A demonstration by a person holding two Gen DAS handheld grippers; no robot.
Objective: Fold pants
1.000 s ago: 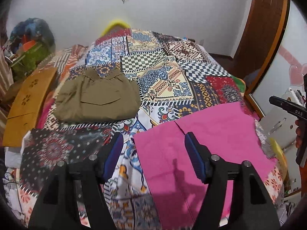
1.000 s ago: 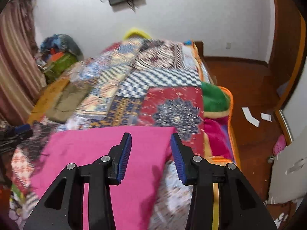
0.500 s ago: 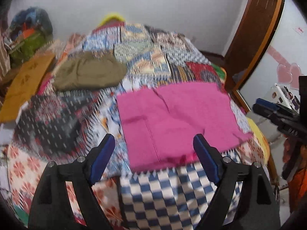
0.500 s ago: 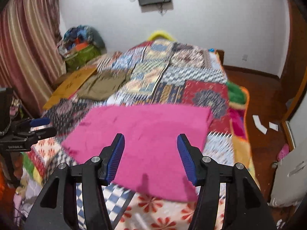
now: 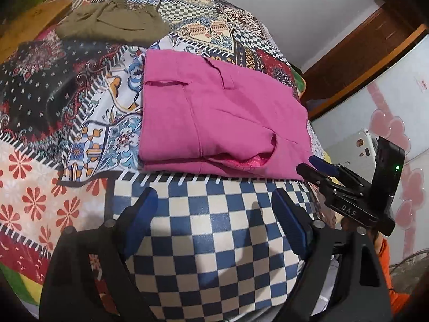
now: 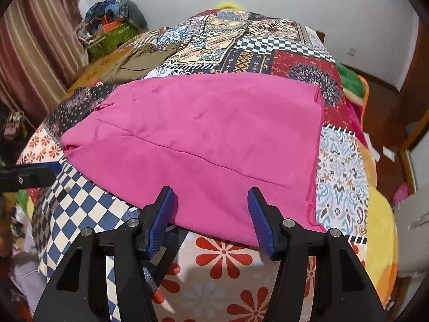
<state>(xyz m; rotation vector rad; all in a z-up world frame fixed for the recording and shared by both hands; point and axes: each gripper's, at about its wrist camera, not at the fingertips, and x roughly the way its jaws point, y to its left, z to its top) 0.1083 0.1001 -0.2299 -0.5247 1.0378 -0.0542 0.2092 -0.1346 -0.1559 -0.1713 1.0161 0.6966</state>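
Pants (image 6: 203,139), pink and part-folded on a patchwork bed (image 6: 222,263), with left gripper (image 5: 214,220) and right gripper (image 6: 211,217) both wide and empty, apparently poised to grasp the near edge for another fold.

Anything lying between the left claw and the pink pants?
Only bare blue-checked quilt separates the left claw from the pink pants, per the left wrist view.

Home bedroom: patchwork quilt (image 6: 289,51) on bed, striped curtain (image 6: 32,61) at 10 o'clock, wooden door frame (image 5: 356,45) at 2 o'clock.
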